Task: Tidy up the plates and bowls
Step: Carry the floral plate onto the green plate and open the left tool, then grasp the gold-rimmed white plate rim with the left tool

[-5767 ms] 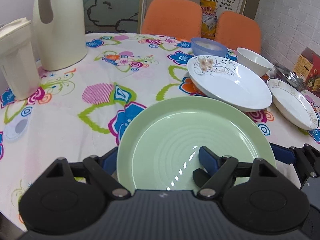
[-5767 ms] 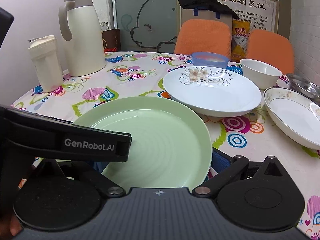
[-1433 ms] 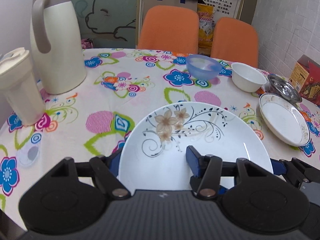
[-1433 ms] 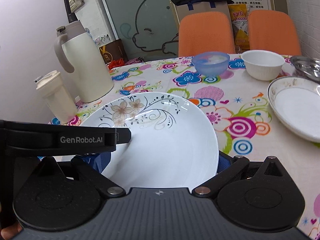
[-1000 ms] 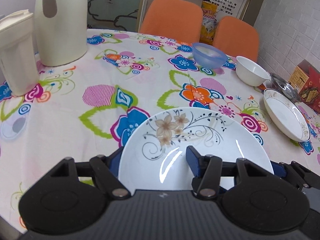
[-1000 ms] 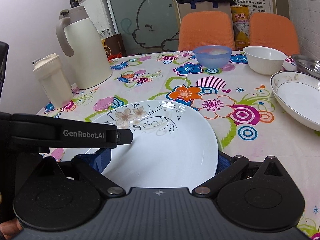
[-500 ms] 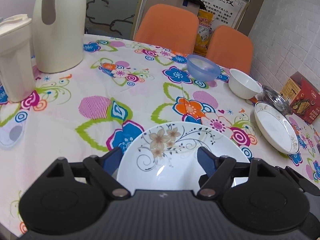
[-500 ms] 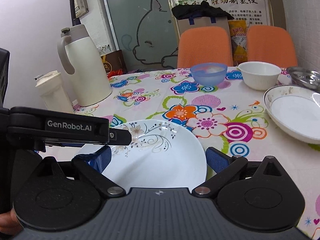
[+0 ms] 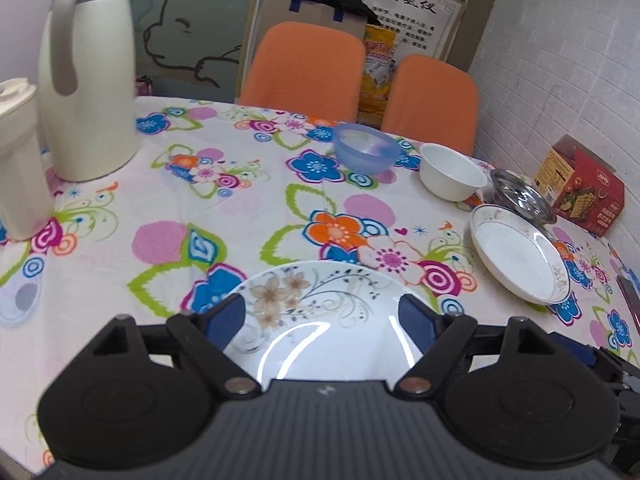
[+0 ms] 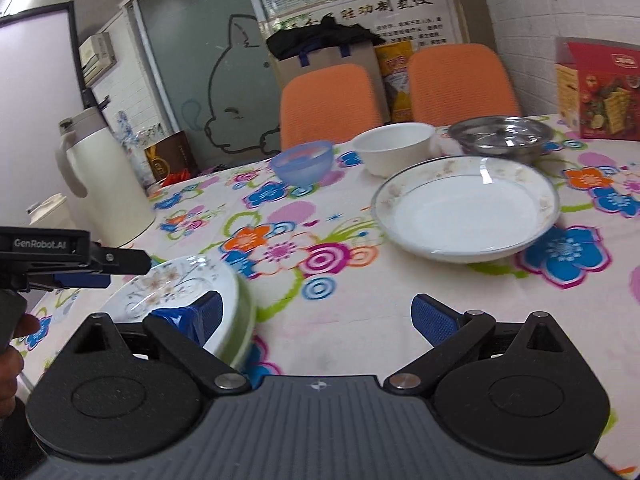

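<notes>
now the floral plate [image 9: 320, 304] is sitting stacked on the green plate [image 10: 244, 320]; both grippers' jaws are spreading empty, the right gripper [image 10: 316, 316] swinging toward the rimmed plate [image 10: 468, 204].

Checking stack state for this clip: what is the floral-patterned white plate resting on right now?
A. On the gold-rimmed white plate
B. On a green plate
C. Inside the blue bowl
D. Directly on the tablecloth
B: in the right wrist view the floral plate sits on top of a green plate, whose green rim shows under its right edge; both grippers are open and off it.
</notes>
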Demonstrator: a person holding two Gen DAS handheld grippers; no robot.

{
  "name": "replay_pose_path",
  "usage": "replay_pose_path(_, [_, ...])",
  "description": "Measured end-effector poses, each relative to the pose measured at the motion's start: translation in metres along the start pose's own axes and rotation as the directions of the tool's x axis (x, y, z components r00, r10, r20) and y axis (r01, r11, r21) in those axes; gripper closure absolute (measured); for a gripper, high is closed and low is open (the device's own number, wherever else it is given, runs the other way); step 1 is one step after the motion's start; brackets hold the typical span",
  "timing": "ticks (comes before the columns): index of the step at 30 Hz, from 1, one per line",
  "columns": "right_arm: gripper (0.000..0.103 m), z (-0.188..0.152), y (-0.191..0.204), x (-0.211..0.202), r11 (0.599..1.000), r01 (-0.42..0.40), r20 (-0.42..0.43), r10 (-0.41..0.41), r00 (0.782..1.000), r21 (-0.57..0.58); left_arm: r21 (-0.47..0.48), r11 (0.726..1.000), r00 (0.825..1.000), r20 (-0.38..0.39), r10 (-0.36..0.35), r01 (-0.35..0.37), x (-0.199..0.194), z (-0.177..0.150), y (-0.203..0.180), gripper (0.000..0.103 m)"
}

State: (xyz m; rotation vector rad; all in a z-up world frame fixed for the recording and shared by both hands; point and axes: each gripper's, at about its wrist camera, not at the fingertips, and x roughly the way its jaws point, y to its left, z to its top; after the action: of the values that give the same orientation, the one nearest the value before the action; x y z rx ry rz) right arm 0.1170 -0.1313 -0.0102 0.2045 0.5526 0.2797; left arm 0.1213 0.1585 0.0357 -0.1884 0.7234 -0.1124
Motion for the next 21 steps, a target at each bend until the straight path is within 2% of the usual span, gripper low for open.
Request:
replay_pose_path(4, [0.014, 0.020, -0.042, -0.008, 0.994, 0.103, 0.039, -0.105, 0.994, 0.037, 0.063, 0.997, 0.998, -0.028, -0.047, 0.049, 0.020, 0.016, -0.039, 0.021])
replay_pose_path(10, [0.014, 0.036, -0.099, 0.004, 0.978, 0.193, 0.009, -0.195, 0.981, 0.082, 0.146, 0.986, 0.993, -0.096, -0.062, 0.075, 0.064, 0.029, -0.100, 0.021])
replay_pose_path(17, [0.014, 0.054, -0.132, 0.045, 0.977, 0.197, -0.071, -0.192, 0.979, 0.077, 0.178, 0.980, 0.976, -0.210, -0.051, 0.090, 0.143, 0.057, -0.154, 0.020])
replay_pose_path(21, [0.014, 0.064, -0.135, 0.065, 0.981, 0.186, -0.092, -0.180, 0.979, 0.062, 0.212, 0.975, 0.973, -0.230, -0.008, 0.058, 0.180, 0.068, -0.172, 0.020])
